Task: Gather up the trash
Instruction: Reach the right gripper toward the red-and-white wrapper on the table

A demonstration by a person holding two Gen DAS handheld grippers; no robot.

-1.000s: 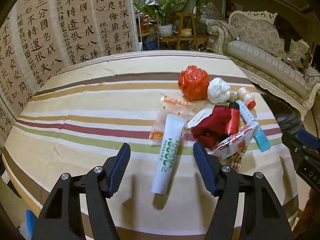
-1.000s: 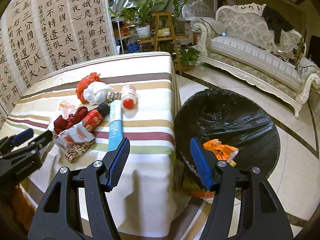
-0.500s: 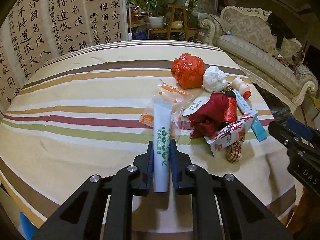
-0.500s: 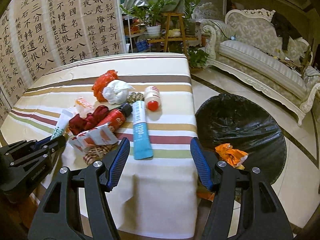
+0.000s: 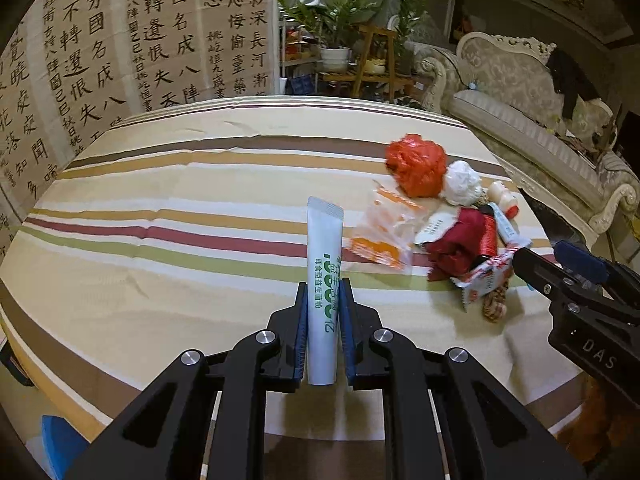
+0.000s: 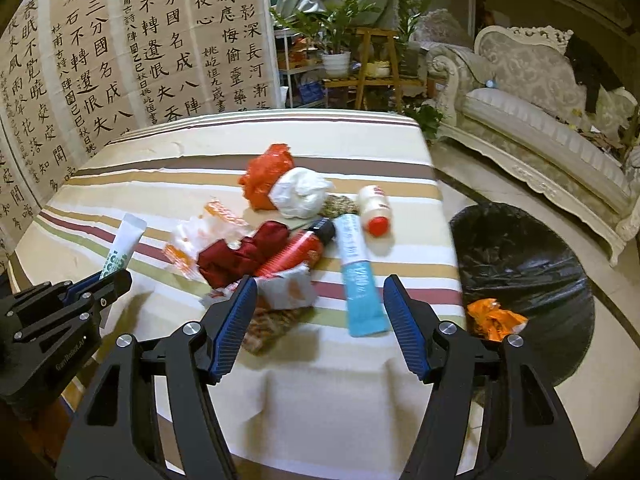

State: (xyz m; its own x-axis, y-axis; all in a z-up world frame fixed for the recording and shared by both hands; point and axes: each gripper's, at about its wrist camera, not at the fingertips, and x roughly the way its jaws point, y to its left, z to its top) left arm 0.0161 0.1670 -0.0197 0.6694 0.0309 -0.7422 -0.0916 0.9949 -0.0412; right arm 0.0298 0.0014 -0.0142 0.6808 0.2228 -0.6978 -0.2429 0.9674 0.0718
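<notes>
My left gripper (image 5: 324, 285) is shut on a white tube with green print (image 5: 325, 248), which sticks up out of the jaws above the striped table (image 5: 160, 240). The right wrist view shows that tube (image 6: 126, 242) at the far left. My right gripper (image 6: 320, 280) hangs over the near part of the trash pile. Its jaws are opening and nothing is pressed between them. Under the gap lie a white-orange wrapper (image 6: 290, 290) and a blue tube (image 6: 360, 276). Further back are a red tube (image 6: 298, 254), dark red cloth (image 6: 244, 254), an orange bag (image 6: 266, 178), a white wad (image 6: 302, 196) and a small bottle (image 6: 374, 208).
A black-lined bin (image 6: 520, 264) stands on the floor right of the table, with an orange wrapper (image 6: 494, 318) inside. A calligraphy screen (image 5: 120, 48) stands behind the table. A pale sofa (image 6: 540, 120) and potted plants (image 6: 336, 40) are beyond.
My left gripper closed on the white tube and raised it off the cloth. My right gripper swung left, from beside the bin to over the pile on the table.
</notes>
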